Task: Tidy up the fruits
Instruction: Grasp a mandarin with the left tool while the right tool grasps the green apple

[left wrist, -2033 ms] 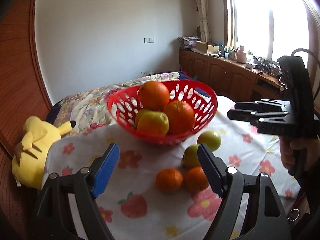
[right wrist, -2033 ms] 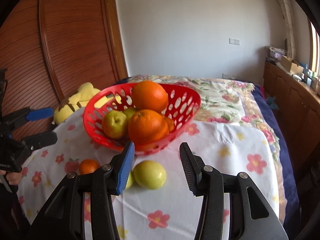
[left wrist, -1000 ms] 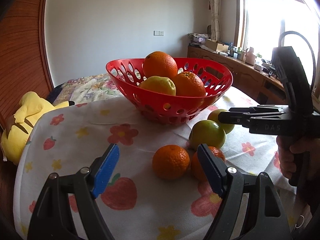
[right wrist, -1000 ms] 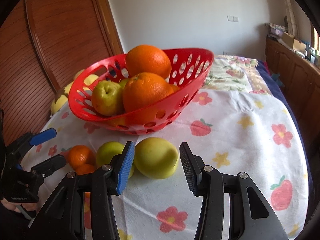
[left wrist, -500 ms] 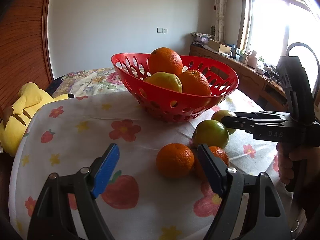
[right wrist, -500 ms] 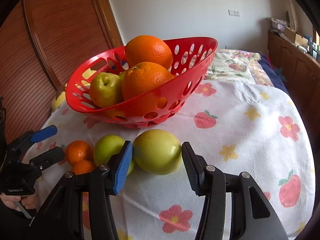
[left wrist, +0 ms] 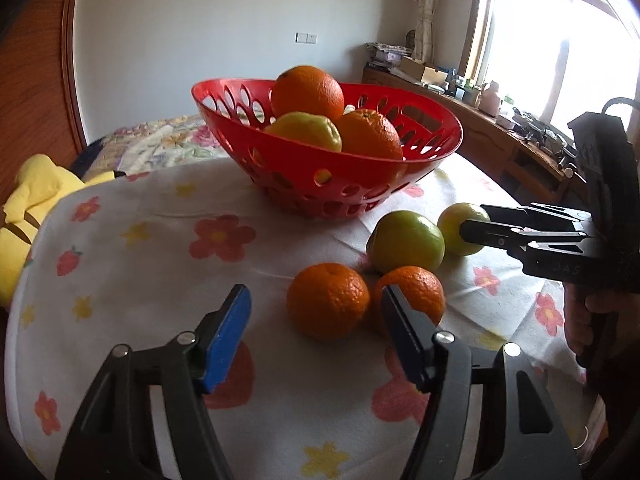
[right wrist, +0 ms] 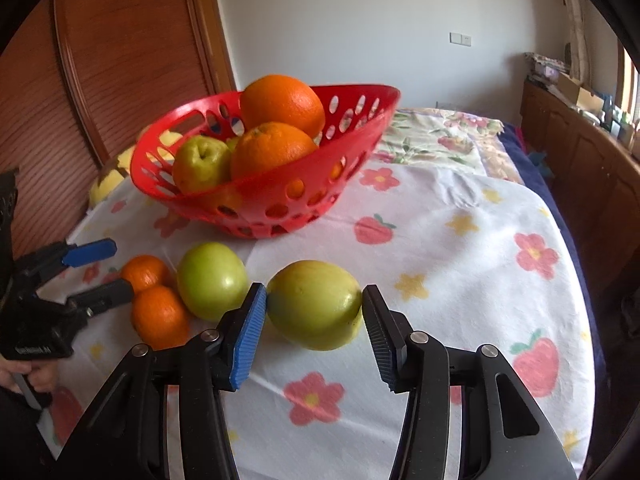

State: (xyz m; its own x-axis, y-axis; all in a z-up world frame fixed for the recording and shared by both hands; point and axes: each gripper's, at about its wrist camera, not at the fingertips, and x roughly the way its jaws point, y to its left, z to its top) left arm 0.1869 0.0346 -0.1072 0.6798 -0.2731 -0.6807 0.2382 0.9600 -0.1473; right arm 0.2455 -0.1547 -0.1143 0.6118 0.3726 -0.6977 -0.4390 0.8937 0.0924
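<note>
A red perforated basket [left wrist: 320, 168] [right wrist: 280, 192] holds oranges and a yellow-green apple. In front of it on the flowered tablecloth lie two tangerines [left wrist: 328, 300] [left wrist: 420, 288], a green apple [left wrist: 404, 240] [right wrist: 212, 280] and a yellow-green apple [right wrist: 314, 304] [left wrist: 452, 216]. My right gripper [right wrist: 314, 320] [left wrist: 474, 222] has both pads against the sides of the yellow-green apple, which rests on the cloth. The jaws of my left gripper [left wrist: 316, 320] [right wrist: 102, 270] are closing. The nearer tangerine sits just ahead between the fingertips, and neither pad touches it.
A yellow plush toy [left wrist: 36, 200] lies off the table's left edge. Behind the table is a bed with a floral quilt [right wrist: 440, 136], and a wooden cabinet [left wrist: 500, 152] runs under the window. A person's hand [left wrist: 588, 320] holds the right gripper's handle.
Both grippers have come down closer to the loose fruit. The right pads have slid along the sides of the yellow-green apple. The left jaws have narrowed around the nearer tangerine.
</note>
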